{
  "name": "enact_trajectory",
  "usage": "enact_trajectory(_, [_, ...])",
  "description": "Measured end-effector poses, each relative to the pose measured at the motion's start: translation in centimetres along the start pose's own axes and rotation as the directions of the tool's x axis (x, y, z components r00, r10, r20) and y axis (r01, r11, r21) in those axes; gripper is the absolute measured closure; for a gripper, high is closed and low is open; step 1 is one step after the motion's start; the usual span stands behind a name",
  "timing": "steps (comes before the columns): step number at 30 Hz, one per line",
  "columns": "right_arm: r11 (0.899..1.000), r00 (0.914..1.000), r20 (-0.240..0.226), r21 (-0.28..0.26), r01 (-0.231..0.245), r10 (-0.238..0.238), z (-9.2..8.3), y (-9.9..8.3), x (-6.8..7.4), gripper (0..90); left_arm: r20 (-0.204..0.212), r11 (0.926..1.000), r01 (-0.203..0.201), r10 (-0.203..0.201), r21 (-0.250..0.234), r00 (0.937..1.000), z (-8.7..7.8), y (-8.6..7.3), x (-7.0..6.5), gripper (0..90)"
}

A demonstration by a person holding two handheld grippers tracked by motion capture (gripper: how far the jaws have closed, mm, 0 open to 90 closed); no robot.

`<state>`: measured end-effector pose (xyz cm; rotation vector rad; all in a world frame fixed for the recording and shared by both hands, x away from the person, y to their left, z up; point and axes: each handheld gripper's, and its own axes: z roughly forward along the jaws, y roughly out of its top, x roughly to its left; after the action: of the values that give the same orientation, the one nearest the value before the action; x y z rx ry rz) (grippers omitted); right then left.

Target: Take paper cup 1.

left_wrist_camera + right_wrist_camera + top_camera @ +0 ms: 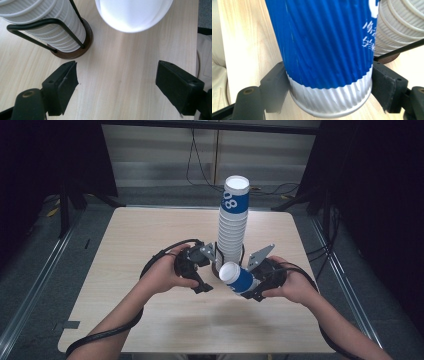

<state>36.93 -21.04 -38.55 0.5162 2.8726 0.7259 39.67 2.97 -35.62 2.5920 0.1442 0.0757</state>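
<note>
Right gripper view: blue cup (pixel 324 45) clamped between right claw (pixel 329 87) jaws, beside cup stack (pixel 397 27).

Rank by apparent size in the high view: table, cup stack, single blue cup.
1. Table, largest by far.
2. Cup stack.
3. Single blue cup, smallest, held in the right gripper.

The high view looks forward and down over the whole table (pixel 150 320). Each gripper view sits low and close, looking along its own jaws at the tabletop. All three share the cup stack (pixel 233 227) in its stand.
</note>
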Motion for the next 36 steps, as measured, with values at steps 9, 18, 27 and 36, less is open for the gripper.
enact_trajectory(9, [0.998,0.9996,0.006,0.056,0.028,-0.028,0.3,0.7,0.2,22.1,0.010,0.9999,-0.004,0.003,0.010,0.9999,0.1,0.3,-0.1,17.7])
enact_trajectory(18, [0.995,0.9982,0.001,0.085,0.060,-0.061,0.7,1.3,0.6,21.9,0.027,0.9999,0.009,-0.010,0.014,0.9996,0.4,0.8,0.0,17.0])
enact_trajectory(27, [0.994,0.9970,0.001,0.077,0.078,-0.078,0.8,1.8,0.5,21.9,0.073,0.9984,0.046,-0.048,0.032,0.9962,0.8,1.0,0.0,17.2])
enact_trajectory(36, [0.993,0.9958,0.000,0.078,0.091,-0.092,0.9,2.0,0.6,21.8,0.114,0.9948,0.095,-0.098,0.037,0.9886,1.2,1.4,0.1,17.1])
